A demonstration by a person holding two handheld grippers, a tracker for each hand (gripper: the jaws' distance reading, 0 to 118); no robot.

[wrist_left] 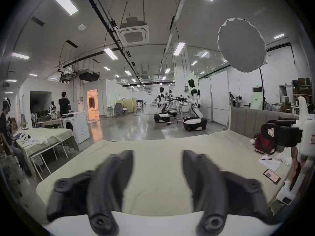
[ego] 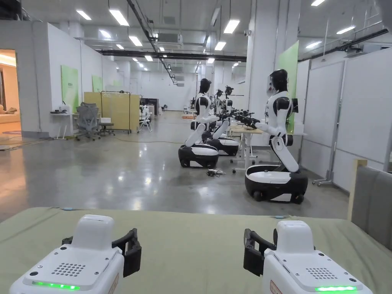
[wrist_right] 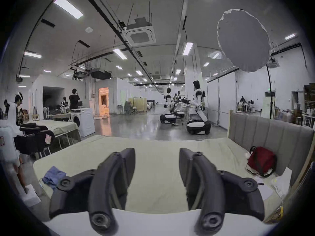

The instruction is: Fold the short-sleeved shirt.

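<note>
On the bed (ego: 191, 245), largest item: pale green cover, flat and bare across the middle. Grey headboard (wrist_right: 265, 137) along its right side. Red bag (wrist_right: 260, 163) against the headboard; papers and a phone (wrist_left: 271, 176) near it. Blue cloth (wrist_right: 52, 174), crumpled at the bed's left edge, is probably the shirt, though too bunched to be sure. 2 grippers: left gripper (wrist_left: 157, 156) and right gripper (wrist_right: 157, 154), both level, side by side above the near part of the bed, pointing out toward the hall; each has its jaws spread apart with nothing between them.

Progress, judged: nothing done. Cloth not grasped, not spread, no fold made. Left: fetch it to the middle, flatten it, fold sleeves and body.
</note>
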